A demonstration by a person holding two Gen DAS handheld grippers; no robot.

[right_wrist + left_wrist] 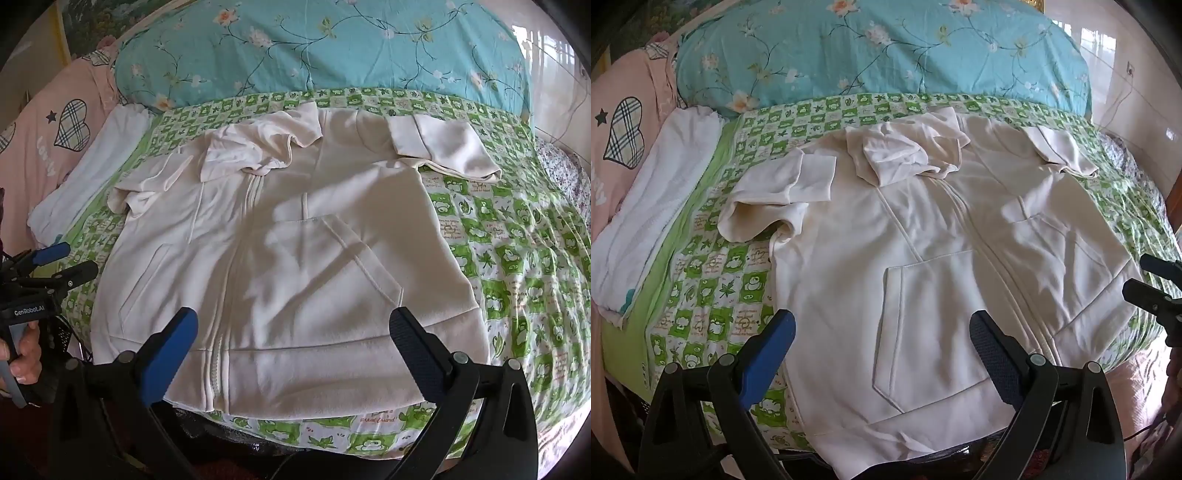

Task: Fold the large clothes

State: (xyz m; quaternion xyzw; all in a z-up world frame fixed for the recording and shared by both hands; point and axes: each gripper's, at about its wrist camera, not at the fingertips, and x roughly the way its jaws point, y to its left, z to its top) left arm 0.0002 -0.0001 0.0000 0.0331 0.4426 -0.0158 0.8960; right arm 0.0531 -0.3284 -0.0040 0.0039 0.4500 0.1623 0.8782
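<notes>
Both grippers, the left gripper [882, 354] and the right gripper [293, 354], hover with fingers spread wide and nothing between them, above the hem of the cream hoodie [923, 236]. It lies zipped, front up, on the green checked sheet [713, 280], hood and both sleeves bunched near the blue floral quilt [886, 51]. Each of its 2 pockets lies flat.
</notes>
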